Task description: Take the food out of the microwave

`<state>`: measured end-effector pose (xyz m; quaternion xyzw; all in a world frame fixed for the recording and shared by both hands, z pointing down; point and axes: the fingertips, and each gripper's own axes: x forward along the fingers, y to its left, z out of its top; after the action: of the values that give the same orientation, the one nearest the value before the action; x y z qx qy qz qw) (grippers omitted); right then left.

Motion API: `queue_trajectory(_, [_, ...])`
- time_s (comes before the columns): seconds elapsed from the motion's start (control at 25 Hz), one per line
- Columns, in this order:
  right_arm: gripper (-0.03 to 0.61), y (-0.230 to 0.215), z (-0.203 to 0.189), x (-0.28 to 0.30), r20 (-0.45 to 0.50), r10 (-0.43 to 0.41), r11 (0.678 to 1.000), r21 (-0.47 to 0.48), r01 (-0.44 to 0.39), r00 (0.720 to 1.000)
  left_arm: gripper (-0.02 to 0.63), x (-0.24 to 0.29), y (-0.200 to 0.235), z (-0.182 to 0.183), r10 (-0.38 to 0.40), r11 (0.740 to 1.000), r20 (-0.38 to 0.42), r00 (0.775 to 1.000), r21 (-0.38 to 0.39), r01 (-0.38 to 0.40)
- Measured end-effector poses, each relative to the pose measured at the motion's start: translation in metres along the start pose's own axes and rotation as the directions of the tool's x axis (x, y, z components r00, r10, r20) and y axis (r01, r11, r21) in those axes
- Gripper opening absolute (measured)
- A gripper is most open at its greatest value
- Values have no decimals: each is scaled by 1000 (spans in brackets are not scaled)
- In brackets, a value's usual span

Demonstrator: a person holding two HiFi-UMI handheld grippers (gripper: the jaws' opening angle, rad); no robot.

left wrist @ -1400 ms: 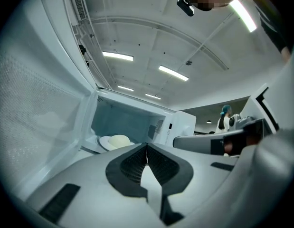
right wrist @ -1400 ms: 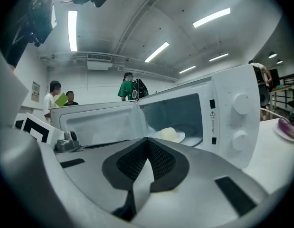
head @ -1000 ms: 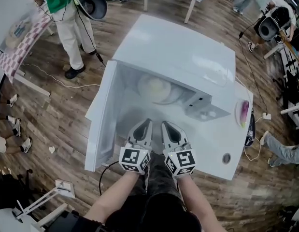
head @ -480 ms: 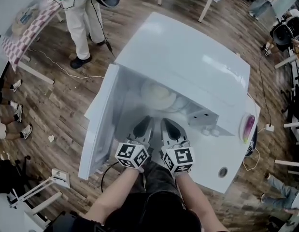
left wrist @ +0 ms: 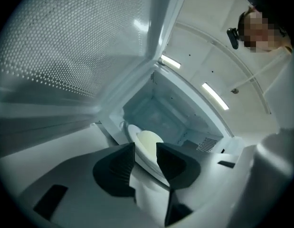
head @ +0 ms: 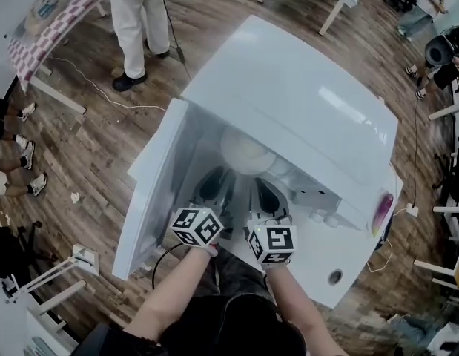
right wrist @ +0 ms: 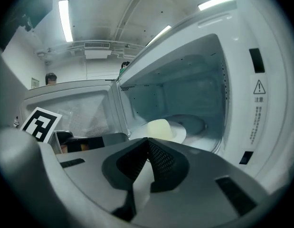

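A white microwave [head: 303,102] stands with its door [head: 151,199] swung open to the left. Inside, a pale yellow dome of food [head: 244,150] sits on a white plate [head: 279,170]. Both grippers reach into the opening, side by side, short of the plate. My left gripper [head: 214,184] is open; its jaws have just been opening, and the food [left wrist: 147,137] and plate [left wrist: 131,131] show beyond the gap, not touched. My right gripper [right wrist: 147,140] is shut on nothing, with the food [right wrist: 158,127] a little ahead of its tips.
The microwave rests on a white table [head: 340,262] with a purple object [head: 382,208] at its right edge. A person in white trousers [head: 136,21] stands on the wooden floor behind. A cable [head: 96,76] lies across the floor, and shoes [head: 25,162] show at the left.
Both grippers have moved forward and down into the microwave's opening, closer to the plate. The left gripper has rolled and its jaws have spread apart. The right jaws stay together.
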<state>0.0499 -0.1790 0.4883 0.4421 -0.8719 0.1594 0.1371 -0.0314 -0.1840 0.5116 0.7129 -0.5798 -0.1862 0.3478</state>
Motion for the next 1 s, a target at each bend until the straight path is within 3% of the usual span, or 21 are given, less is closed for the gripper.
queue_trajectory(0.2, [14, -7, -1, 5, -9, -14, 1000, 1, 14, 1000, 132, 12, 12, 6, 6, 993, 13, 1000, -121, -5])
queue_trajectory(0.44, [14, -12, -2, 7, -14, -44, 999, -12, 43, 999, 138, 20, 23, 10, 13, 965, 23, 1000, -264, -6])
queue_trajectory(0.56, [14, -19, -3, 8, -19, -97, 995, -24, 96, 995, 138, 23, 23, 9, 12, 963, 10, 1000, -270, -9])
queue_trajectory(0.8, [17, -32, -3, 15, -47, -194, 980, -56, 192, 980, 138, 32, 18, 6, 0, 977, -33, 999, -213, -7])
queue_trajectory(0.92, [109, -37, -4, 19, -76, -209, 978, -39, 207, 975, 138, 35, 20, 8, 8, 977, -39, 999, -214, -16])
queue_trajectory(1.0, [109, -41, -6, 22, -99, -217, 976, -20, 216, 971, 138, 36, 22, 7, 12, 976, -48, 999, -217, -22])
